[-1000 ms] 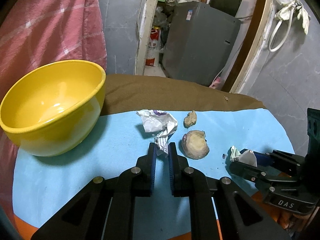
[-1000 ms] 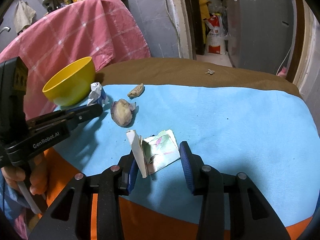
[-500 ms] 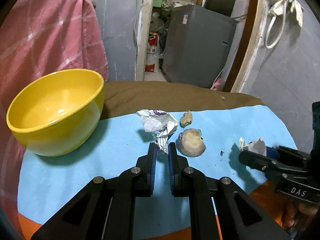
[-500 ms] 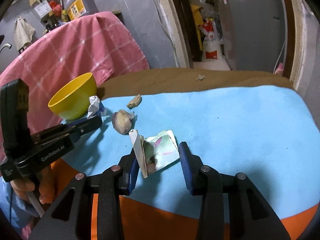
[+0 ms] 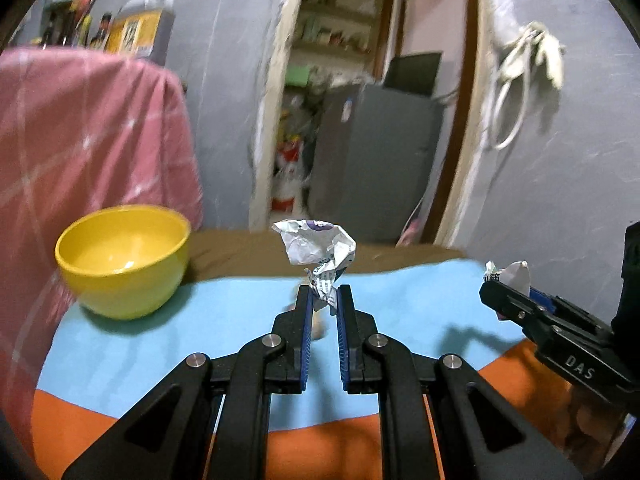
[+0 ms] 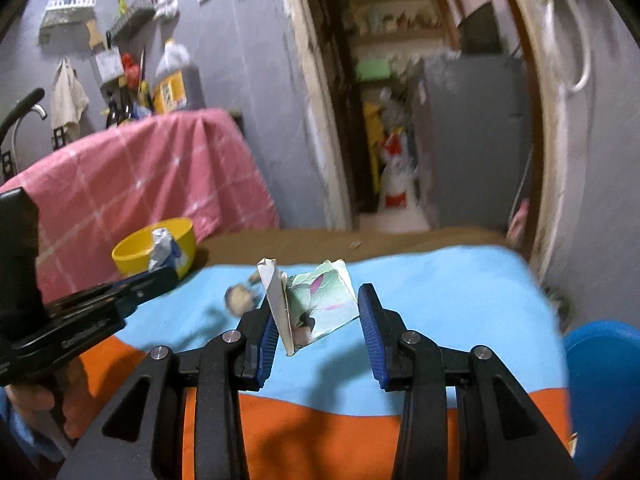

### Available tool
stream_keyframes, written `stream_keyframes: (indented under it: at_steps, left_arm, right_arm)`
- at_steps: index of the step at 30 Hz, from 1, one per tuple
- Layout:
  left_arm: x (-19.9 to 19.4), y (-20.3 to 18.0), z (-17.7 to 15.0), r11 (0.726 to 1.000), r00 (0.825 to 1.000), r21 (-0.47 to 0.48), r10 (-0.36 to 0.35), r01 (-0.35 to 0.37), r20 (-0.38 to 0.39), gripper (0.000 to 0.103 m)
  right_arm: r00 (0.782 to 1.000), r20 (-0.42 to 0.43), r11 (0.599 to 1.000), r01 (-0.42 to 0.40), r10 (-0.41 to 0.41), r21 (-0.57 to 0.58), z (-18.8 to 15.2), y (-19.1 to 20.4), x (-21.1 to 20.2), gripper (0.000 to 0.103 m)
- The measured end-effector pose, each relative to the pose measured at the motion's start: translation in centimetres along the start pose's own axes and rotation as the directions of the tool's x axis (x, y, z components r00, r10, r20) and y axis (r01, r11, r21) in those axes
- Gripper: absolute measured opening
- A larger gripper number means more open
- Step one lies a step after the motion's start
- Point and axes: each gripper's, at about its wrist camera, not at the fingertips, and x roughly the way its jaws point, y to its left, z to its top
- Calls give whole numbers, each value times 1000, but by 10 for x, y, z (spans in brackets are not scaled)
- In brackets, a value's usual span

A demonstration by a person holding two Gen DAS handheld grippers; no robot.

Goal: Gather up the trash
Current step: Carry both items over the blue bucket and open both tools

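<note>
My left gripper point(image 5: 324, 289) is shut on a crumpled white wrapper point(image 5: 320, 248), held up off the blue cloth point(image 5: 208, 320). The right wrist view shows that same gripper point(image 6: 168, 274) at the left, its wrapper point(image 6: 162, 246) in front of the yellow bowl point(image 6: 132, 252). My right gripper point(image 6: 316, 298) is shut on a folded green-and-white paper packet point(image 6: 324, 304), also clear of the cloth. From the left wrist view it point(image 5: 490, 290) enters at the right with the packet point(image 5: 512, 274) sticking up. The bowl point(image 5: 122, 260) stands at the left, apart from both grippers.
A round brownish food scrap point(image 6: 240, 298) lies on the blue cloth point(image 6: 440, 300), blurred. A pink checked cloth point(image 5: 92, 140) hangs behind the bowl. A blue container point(image 6: 604, 380) sits past the table's right edge. A doorway and grey cabinet point(image 5: 372, 160) lie beyond.
Both grippers rose and tipped upward, lifting the wrapper and the packet off the cloth. The bowl and the food scraps now sit lower and farther off in both views.
</note>
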Motion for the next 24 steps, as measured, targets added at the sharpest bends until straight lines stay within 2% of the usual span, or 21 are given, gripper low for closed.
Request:
stream_keyframes:
  at_steps: [4, 7, 11, 17, 20, 24]
  left_arm:
    - [-6, -30, 8, 998, 996, 7, -65, 64, 53, 9]
    - [-7, -51, 17, 994, 992, 24, -108, 107, 68, 9]
    - [-2, -89, 21, 981, 982, 72, -183, 179, 54, 9]
    - [20, -143, 20, 949, 959, 136, -284, 284, -19, 9]
    - [36, -172, 15, 932, 945, 156, -317, 327, -84, 9]
    - [60, -199, 9, 914, 918, 135, -357, 381, -175, 9]
  right_arm:
    - [990, 127, 998, 58, -62, 37, 5, -20, -33, 36]
    - [967, 219, 991, 119, -131, 66, 7, -40, -61, 36]
    - [936, 283, 977, 191, -210, 92, 6, -64, -89, 36]
    - [896, 291, 940, 301, -336, 160, -2, -106, -119, 37]
    - [886, 264, 915, 321, -381, 245, -7, -132, -130, 38]
    - [878, 203, 870, 349, -434, 348, -12, -165, -136, 38]
